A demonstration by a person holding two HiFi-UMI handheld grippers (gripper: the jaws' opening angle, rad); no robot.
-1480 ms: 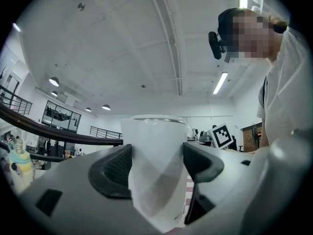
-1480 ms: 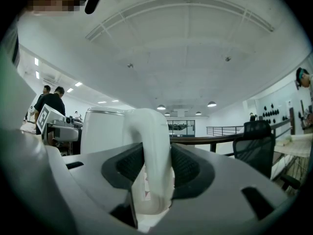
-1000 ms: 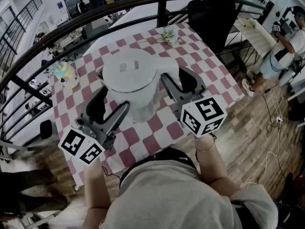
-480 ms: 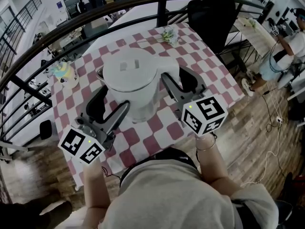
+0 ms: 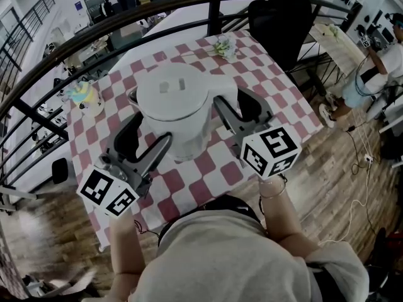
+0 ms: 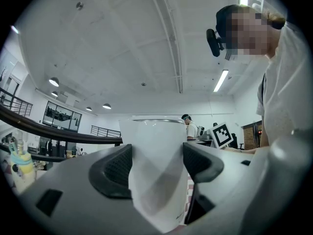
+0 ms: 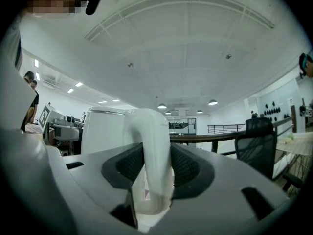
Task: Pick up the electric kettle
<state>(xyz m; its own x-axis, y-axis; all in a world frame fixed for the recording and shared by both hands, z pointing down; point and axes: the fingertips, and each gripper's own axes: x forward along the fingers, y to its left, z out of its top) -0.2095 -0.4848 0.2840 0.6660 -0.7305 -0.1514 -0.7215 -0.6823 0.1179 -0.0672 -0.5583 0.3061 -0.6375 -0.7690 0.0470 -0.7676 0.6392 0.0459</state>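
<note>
The white electric kettle (image 5: 173, 102) with a flat lid is over the middle of the checked table, between both grippers. My left gripper (image 5: 141, 140) is shut on the kettle's left side; in the left gripper view its dark pads (image 6: 115, 168) press a white wedge of the kettle (image 6: 156, 180). My right gripper (image 5: 242, 109) is shut on the curved white handle (image 7: 152, 146), which sits pinched between its ribbed pads (image 7: 188, 168). The kettle's base is hidden, so I cannot tell whether it rests on the table.
The table (image 5: 211, 168) has a red-and-white checked cloth. A small colourful object (image 5: 84, 96) stands at its left corner and a greenish one (image 5: 223, 44) at the far edge. A black railing (image 5: 63, 49) curves behind, with a black chair (image 5: 277, 17) and a person (image 5: 378, 61) at right.
Both grippers and the kettle stay where they were. Only a figure on the floor at the lower left has moved out of view.
</note>
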